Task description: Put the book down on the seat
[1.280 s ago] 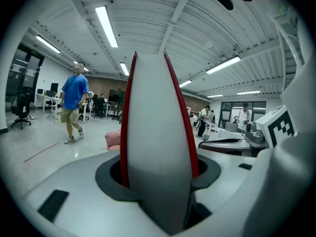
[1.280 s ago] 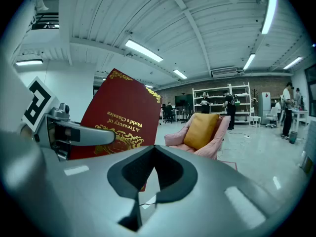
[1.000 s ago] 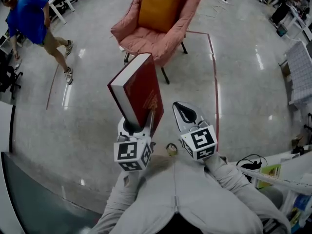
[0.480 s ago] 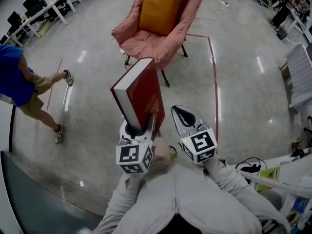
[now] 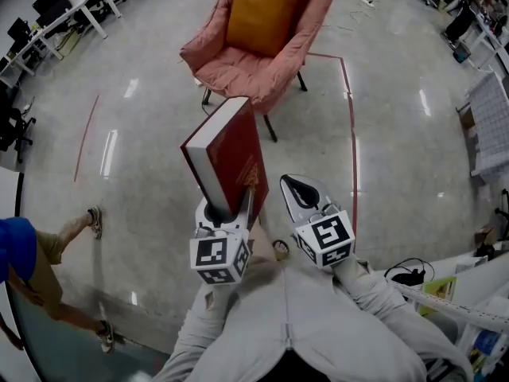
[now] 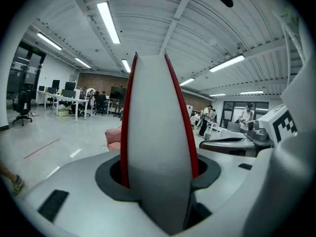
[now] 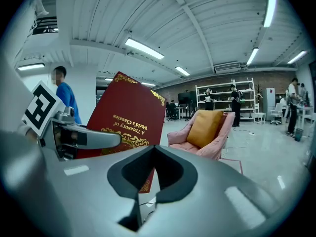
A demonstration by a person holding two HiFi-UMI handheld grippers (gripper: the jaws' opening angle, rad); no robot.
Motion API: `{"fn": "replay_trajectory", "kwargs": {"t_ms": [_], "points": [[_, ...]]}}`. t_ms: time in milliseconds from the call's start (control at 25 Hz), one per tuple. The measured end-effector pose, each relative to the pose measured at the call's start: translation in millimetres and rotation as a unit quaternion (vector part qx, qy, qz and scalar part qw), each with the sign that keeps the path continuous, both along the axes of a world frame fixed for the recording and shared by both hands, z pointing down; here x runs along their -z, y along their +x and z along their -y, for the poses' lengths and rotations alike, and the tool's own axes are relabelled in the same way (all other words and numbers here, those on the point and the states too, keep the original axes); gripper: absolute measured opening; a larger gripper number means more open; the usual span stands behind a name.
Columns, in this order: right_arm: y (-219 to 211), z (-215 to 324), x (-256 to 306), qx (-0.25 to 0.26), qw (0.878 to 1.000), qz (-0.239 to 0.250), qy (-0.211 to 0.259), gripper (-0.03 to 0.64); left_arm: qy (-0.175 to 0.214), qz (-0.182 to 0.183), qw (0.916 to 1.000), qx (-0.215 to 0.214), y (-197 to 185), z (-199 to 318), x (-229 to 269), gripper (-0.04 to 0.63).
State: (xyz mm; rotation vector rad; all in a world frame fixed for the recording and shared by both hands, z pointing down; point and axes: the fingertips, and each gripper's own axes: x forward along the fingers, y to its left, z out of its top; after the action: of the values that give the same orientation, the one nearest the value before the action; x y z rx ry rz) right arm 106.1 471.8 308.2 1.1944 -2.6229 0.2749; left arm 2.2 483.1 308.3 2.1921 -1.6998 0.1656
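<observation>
Your left gripper (image 5: 226, 207) clamps its jaws on the upright book (image 5: 227, 151), well short of the chair (image 5: 238, 68). Your right gripper (image 5: 301, 188) has its jaws together, empty. The carry and the set-down remain.

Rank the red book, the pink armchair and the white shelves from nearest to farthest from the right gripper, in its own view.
1. Red book, close on the left.
2. Pink armchair, ahead across the floor.
3. White shelves, against the far wall.

sleeves (image 5: 200, 325): light grey, long, creased
left gripper (image 5: 224, 210): white shell, black-and-white marker cube
right gripper (image 5: 296, 185): same look
</observation>
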Motion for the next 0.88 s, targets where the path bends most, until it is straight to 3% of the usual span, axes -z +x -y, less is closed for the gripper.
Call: {"fn": "replay_trajectory", "kwargs": {"t_ms": [880], "points": [[-38.5,165.7,10.5,-0.027,0.999,-0.017,0.006,0.0,-0.008,-0.004,0.9998,-0.019,-48.2,171.4,5.0,0.247]]}}
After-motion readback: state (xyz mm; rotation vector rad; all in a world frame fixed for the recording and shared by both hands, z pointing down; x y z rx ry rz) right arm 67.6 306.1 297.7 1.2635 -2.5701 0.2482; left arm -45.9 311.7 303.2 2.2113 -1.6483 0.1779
